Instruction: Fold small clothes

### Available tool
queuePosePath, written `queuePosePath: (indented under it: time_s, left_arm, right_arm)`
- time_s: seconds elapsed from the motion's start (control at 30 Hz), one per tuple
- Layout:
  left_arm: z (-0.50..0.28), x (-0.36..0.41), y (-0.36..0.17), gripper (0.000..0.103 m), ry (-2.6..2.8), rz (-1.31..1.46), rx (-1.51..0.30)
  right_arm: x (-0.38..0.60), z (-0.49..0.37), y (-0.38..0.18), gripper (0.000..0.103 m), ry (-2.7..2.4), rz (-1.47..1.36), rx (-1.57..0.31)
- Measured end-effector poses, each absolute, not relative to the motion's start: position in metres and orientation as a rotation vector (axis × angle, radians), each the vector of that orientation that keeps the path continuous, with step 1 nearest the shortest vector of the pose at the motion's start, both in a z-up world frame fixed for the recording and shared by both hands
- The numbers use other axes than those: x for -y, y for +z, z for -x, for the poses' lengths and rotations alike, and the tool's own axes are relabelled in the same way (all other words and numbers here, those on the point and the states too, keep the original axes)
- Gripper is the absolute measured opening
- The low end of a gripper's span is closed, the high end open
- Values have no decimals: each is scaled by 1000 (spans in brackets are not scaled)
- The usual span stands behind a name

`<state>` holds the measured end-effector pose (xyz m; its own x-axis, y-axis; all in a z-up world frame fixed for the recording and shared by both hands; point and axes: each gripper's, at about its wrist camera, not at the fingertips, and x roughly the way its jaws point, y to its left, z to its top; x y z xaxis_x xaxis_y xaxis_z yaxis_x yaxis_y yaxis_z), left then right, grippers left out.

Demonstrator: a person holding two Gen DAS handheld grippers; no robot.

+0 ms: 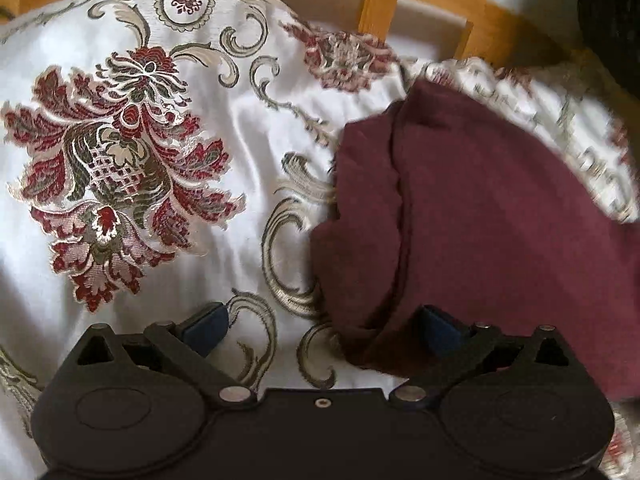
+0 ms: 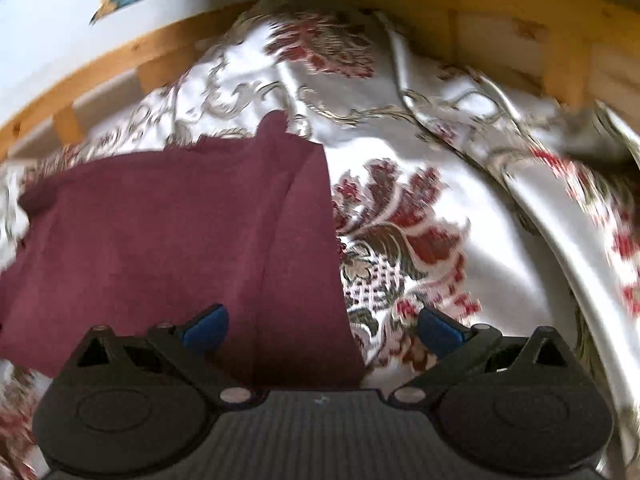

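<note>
A maroon garment (image 1: pixel 480 216) lies folded on a white bedspread with red and olive flower embroidery (image 1: pixel 120 152). In the left wrist view it fills the right half, and its near left corner lies between my fingers. My left gripper (image 1: pixel 320 330) is open, above the garment's left edge. In the right wrist view the garment (image 2: pixel 172 248) fills the left half. My right gripper (image 2: pixel 322 330) is open, with the garment's right edge running between its blue pads (image 2: pixel 208 330).
A wooden slatted bed frame (image 1: pixel 378 10) curves along the far side; it also shows in the right wrist view (image 2: pixel 520 32). The bedspread (image 2: pixel 500 208) bunches into ridges at the right. A dark object (image 1: pixel 608 20) sits at the far right.
</note>
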<state>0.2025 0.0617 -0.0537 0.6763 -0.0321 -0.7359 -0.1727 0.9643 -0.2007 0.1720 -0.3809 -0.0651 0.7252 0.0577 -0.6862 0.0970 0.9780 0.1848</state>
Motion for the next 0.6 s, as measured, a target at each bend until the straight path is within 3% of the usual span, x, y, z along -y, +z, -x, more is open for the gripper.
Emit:
queuePosePath:
  time_s: [0.2, 0.43, 0.6]
  left_arm:
    - [-194, -87, -47, 102, 34, 443, -701]
    - [-217, -81, -48, 102, -23, 375, -685]
    - [-229, -58, -40, 102, -117, 170, -651]
  right_arm:
    - [375, -170, -66, 103, -53, -208, -734]
    - [346, -161, -49, 103, -46, -57, -516]
    - [308, -156, -47, 103, 86, 64, -348]
